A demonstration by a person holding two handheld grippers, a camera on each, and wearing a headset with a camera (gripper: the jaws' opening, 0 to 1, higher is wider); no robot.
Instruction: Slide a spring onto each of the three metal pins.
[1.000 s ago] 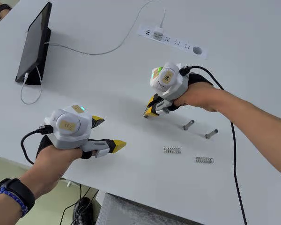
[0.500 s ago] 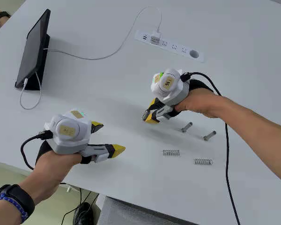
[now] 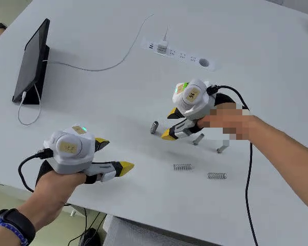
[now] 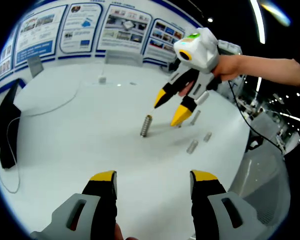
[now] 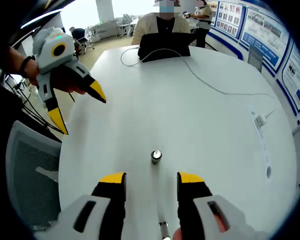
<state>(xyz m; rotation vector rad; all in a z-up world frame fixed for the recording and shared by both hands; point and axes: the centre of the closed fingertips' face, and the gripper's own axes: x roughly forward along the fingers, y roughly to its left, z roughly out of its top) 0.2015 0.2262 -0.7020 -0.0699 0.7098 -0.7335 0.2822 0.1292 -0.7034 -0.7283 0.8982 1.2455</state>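
Right jaws: spread, pinching nothing; the right gripper point(image 3: 169, 124) hangs just beside pin 1 point(image 3: 154, 127), tips toward it.
Left jaws: spread and empty; the left gripper point(image 3: 114, 154) sits well apart from the parts, above the table point(image 3: 92, 102).
Done: we judge 1 of 3. In the left gripper view pin 1 stands upright and its side looks ribbed like a coil, so the spring seems to be on it.
Left: 2 bare pins point(image 3: 197, 139) lie on their sides near the right hand, and 2 springs point(image 3: 182, 166) lie loose just in front of them, each apart from the others.
Pins: short grey metal rods, smooth and dull; in the right gripper view pin 1 shows a flat round top.
Springs: thin wire coils, small and light; we expect them to roll or squash easily.
Table: flat, matte, pale, with nothing to stop a rolling part.
Jaw tips: yellow, tapered, hard-looking.
Farther out: a white power strip point(image 3: 177, 51) and a dark tablet point(image 3: 28, 61), both cabled.
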